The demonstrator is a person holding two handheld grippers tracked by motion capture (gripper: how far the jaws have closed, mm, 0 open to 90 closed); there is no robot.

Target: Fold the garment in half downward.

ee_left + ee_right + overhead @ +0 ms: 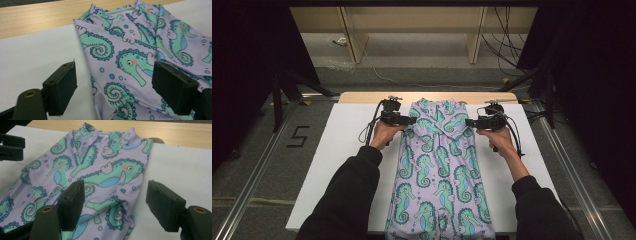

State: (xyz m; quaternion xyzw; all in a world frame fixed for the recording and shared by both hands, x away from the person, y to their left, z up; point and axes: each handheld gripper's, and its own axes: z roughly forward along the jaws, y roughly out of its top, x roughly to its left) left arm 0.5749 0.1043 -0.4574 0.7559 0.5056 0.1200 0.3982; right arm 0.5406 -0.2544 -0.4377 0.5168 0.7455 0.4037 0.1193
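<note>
Seahorse-print garment (pixel 439 165) lies on white board (pixel 337 150) over wooden table (pixel 362 97).

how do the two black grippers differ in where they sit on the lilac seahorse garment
The left gripper sits at the lilac seahorse-print garment's left edge, the right gripper at its right edge, pointing toward each other. Both stand open, jaws straddling the fabric edge without pinching it, near the collar end.

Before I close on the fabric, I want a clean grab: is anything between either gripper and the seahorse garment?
Nothing visible. The left gripper and right gripper stand open, each straddling a side edge of the seahorse garment on the white board.
</note>
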